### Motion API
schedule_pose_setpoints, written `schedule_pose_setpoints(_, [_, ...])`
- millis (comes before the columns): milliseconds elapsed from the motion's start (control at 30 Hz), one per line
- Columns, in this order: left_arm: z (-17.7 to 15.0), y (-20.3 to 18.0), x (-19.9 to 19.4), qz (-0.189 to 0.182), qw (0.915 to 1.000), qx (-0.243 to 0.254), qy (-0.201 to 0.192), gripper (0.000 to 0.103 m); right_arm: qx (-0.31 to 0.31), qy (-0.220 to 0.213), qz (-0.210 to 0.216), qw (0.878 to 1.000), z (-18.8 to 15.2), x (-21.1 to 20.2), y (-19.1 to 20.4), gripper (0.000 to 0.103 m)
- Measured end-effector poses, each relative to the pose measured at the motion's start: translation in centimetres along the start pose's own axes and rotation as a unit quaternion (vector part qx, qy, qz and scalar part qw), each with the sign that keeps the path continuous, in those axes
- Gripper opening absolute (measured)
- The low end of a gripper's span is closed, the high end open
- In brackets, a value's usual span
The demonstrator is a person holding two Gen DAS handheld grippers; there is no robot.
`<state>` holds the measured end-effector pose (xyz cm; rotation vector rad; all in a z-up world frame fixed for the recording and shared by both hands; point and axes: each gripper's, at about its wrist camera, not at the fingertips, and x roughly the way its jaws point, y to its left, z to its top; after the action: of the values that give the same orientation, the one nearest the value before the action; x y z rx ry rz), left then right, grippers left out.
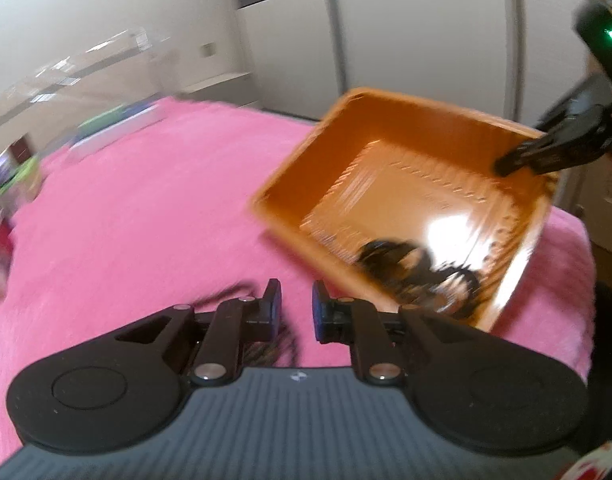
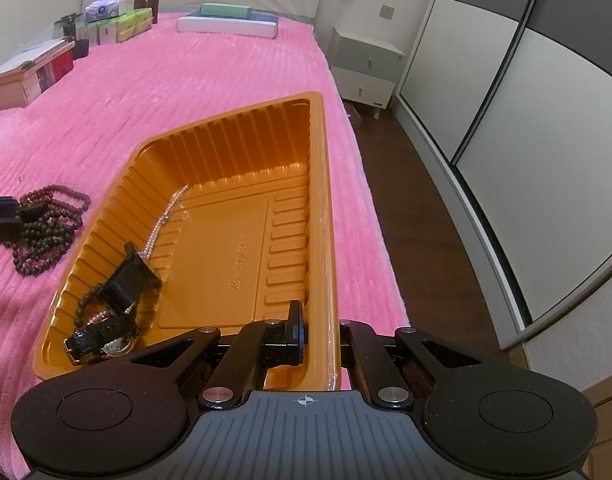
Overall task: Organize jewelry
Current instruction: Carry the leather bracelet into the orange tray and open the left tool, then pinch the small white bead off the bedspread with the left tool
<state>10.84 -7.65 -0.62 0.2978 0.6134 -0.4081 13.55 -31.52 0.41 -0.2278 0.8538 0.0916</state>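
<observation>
Already, several pieces lie inside the orange tray [image 2: 242, 216]: a black watch [image 2: 102, 340], a pearl strand [image 2: 166, 216] and a dark bead string, bunched at its near-left corner. The right gripper [image 2: 319, 336] is clenched on the tray's near-right rim, one finger inside the wall. Left of the tray, brown bead necklaces [image 2: 46, 228] wait on the pink bedspread [image 2: 186, 80]. The left gripper [image 1: 297, 312] hovers just beside them, jaws parted, gripping nothing, by my reading.

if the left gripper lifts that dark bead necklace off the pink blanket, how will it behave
The dark bead necklace would probably go floppy: it lies in loose loops on the pink blanket, so strands should dangle. Round beads may slip between the left gripper pads. Likely light; a loop could snag the orange tray rim.
</observation>
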Motion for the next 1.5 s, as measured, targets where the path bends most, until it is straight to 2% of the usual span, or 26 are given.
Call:
schedule_pose_setpoints(133, [-2.4, 2.8, -1.3, 0.041, 0.998, -0.047, 0.013, 0.021, -0.003, 0.0, 0.001, 1.0, 0.0, 0.1, 0.0, 0.004])
schedule_pose_setpoints(400, [-7.5, 7.2, -2.7, 0.105, 0.9878, -0.097, 0.063, 0.021, -0.005, 0.007, 0.003, 1.0, -0.1, 0.5, -0.3, 0.004])
schedule_pose_setpoints(633, [-9.9, 10.1, -3.1, 0.149, 0.9777, -0.13, 0.07, 0.025, -0.006, 0.01, 0.002, 1.0, -0.1, 0.8, -0.3, 0.004])
schedule_pose_setpoints(767, [-9.9, 11.4, -2.4, 0.159, 0.9743, -0.15, 0.056, 0.025, -0.009, 0.011, 0.0, 1.0, -0.1, 0.9, -0.2, 0.004])
schedule_pose_setpoints(1067, [-8.6, 12.9, 1.6, 0.153, 0.9776, -0.133, 0.054, 0.024, -0.01, 0.015, 0.004, 1.0, -0.1, 1.2, -0.3, 0.004])
schedule_pose_setpoints(1300, [-8.6, 13.8, 3.6, 0.146, 0.9785, -0.127, 0.072, 0.009, -0.009, 0.018, 0.006, 1.0, -0.1, 1.2, -0.4, 0.004])
schedule_pose_setpoints(1500, [-8.3, 13.5, 2.7, 0.148, 0.9782, -0.128, 0.069, 0.007, -0.009, 0.018, 0.006, 1.0, -0.1, 1.2, -0.4, 0.004])
